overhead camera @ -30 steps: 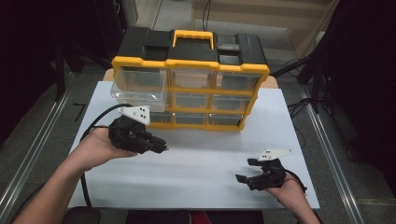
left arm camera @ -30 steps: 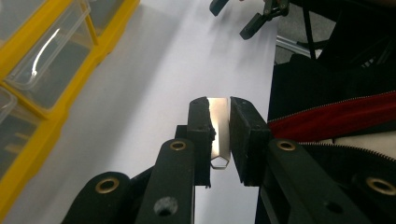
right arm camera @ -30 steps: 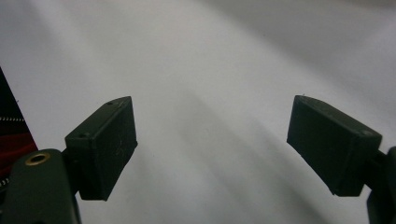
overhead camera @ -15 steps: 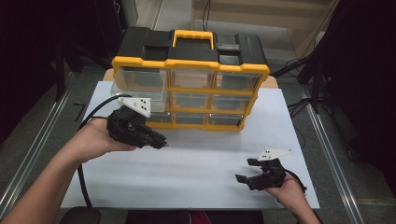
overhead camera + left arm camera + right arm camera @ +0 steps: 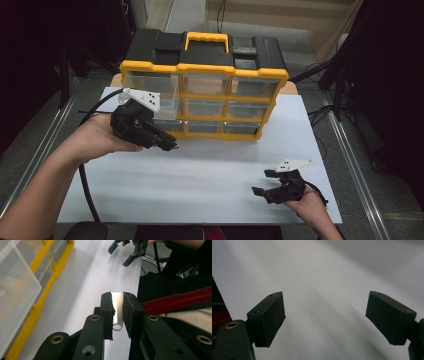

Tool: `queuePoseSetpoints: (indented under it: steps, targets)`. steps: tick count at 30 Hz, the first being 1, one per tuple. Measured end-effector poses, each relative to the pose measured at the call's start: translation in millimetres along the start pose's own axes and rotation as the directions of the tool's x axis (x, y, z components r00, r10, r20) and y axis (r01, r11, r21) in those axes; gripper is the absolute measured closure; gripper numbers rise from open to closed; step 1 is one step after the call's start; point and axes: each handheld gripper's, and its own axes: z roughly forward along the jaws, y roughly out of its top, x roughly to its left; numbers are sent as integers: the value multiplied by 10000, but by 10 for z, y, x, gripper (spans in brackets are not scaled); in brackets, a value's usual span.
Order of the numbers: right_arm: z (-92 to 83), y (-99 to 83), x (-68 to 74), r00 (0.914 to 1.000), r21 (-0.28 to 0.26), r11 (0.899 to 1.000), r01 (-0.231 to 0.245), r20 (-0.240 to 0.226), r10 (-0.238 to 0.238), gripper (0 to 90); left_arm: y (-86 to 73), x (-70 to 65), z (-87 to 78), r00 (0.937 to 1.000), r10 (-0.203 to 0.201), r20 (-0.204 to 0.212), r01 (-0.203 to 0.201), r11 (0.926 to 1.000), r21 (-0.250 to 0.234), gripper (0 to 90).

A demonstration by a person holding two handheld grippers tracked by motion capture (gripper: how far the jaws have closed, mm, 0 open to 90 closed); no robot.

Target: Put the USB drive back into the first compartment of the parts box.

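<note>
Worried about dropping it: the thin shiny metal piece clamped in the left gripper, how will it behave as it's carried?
The metal piece looks flat and stiff, so it probably won't flex. Its polished face may slip between the left gripper pads. It looks thin and light, so a drop on the white table likely wouldn't harm it.

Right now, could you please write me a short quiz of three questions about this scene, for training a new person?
1. True or false: the left gripper is shut on a thin metal piece.
2. How do the jaws of the right gripper stand? A) wide apart with nothing between them B) closed on a drawer C) closed on a cable
3. Fill in: the drawer organizer has a black top with a ______ handle.

Key:
1. True; the left gripper view shows the shiny piece pinched between the pads.
2. A; the right gripper view shows bare white table between them.
3. Yellow.
</note>
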Motion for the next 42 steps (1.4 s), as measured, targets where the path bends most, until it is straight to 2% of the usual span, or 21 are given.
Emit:
queuePoseSetpoints:
  steps: [8, 16, 32, 36, 42]
  targets:
    - [-3, 2, 4, 10000, -54, 10000, 12, -44, -12, 138, 124, 20, -165, 10000, 1, 11, -1, 10000, -51, 795]
    - [-3, 0, -3, 10000, -78, 10000, 29, -16, -29, 138, 191, 72, -269, 9999, -19, -100, 19, 10000, 14, 795]
    - [1, 1, 0, 10000, -6, 10000, 33, -8, -33, 138, 367, 126, -517, 9999, 7, -141, -9, 9999, -161, 795]
    - [12, 6, 5, 9999, 3, 9999, 127, 1, -127, 139, 420, 142, -607, 9994, -111, -327, 102, 9996, -257, 795]
    - [16, 10, 5, 9999, -9, 9999, 147, -11, -147, 138, 531, 140, -710, 9985, -23, -554, 15, 9999, -137, 795]
